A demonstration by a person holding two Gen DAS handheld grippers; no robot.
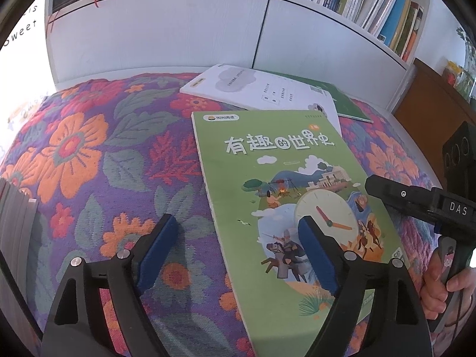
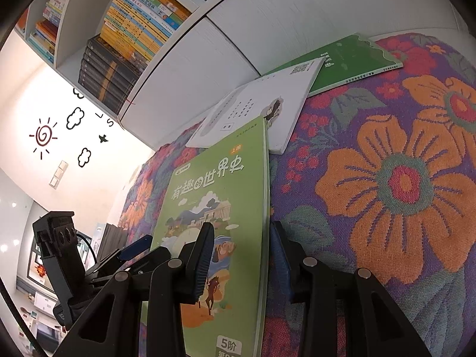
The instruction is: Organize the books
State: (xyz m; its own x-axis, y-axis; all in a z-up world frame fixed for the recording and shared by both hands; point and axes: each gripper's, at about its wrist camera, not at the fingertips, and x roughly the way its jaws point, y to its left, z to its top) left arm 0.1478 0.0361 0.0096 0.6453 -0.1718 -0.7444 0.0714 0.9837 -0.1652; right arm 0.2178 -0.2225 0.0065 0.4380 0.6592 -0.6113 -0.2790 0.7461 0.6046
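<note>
A light green picture book point(image 1: 282, 178) lies flat on the floral cloth point(image 1: 89, 148). My left gripper point(image 1: 238, 238) is open and straddles the book's left edge: one blue pad hangs over the cover, the other over the cloth. In the right wrist view the same book point(image 2: 217, 178) runs toward the shelf. My right gripper point(image 2: 242, 258) is partly open astride the book's right edge, and its pads do not press on it. A hand point(image 1: 440, 282) holds that right gripper point(image 1: 386, 192) at the book's right side.
Behind the green book lie a white book point(image 1: 261, 89) and a dark green book point(image 1: 348, 101), partly overlapping. White cabinet doors point(image 1: 178, 35) rise beyond, under a shelf packed with upright books point(image 1: 372, 6). Grey book spines point(image 1: 15, 208) stand at the left edge.
</note>
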